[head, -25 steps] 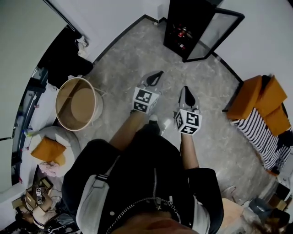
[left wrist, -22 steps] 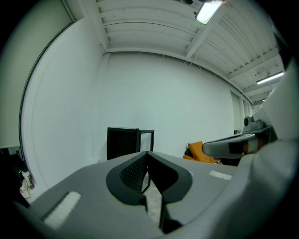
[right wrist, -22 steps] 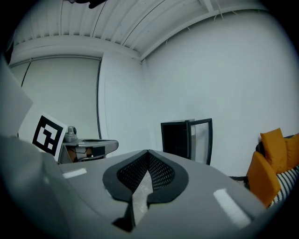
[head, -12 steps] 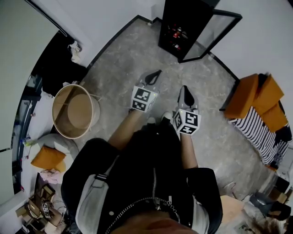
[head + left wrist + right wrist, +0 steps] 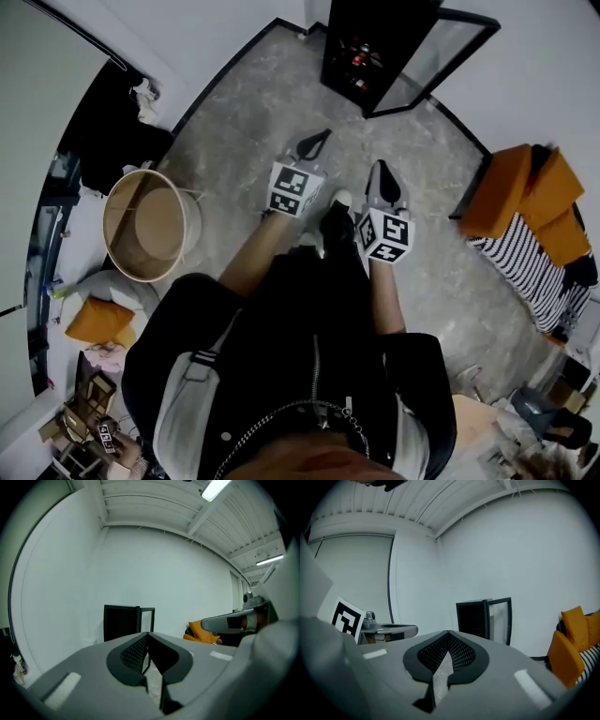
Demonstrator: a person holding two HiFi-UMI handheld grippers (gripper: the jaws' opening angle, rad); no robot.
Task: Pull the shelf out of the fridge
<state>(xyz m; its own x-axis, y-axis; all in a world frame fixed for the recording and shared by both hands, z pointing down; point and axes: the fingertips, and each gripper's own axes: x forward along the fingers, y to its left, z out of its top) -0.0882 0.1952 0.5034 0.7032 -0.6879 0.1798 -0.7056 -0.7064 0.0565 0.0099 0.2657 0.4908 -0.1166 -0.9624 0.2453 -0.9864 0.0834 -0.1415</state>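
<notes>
Shelf sits inside the black fridge at the top of the head view, dim, with small red items on it. The fridge's glass door stands swung open to the right. The left gripper and right gripper are held side by side over the grey floor, both pointing toward the fridge and well apart from it. A round wooden tub stands to the left, and orange cushions lie to the right.

In the left gripper view, the jaws are clenched together with nothing between them. The fridge stands beyond against the white wall.

In the right gripper view, the jaws likewise meet at their tips, empty, and the fridge shows ahead with its door open.
</notes>
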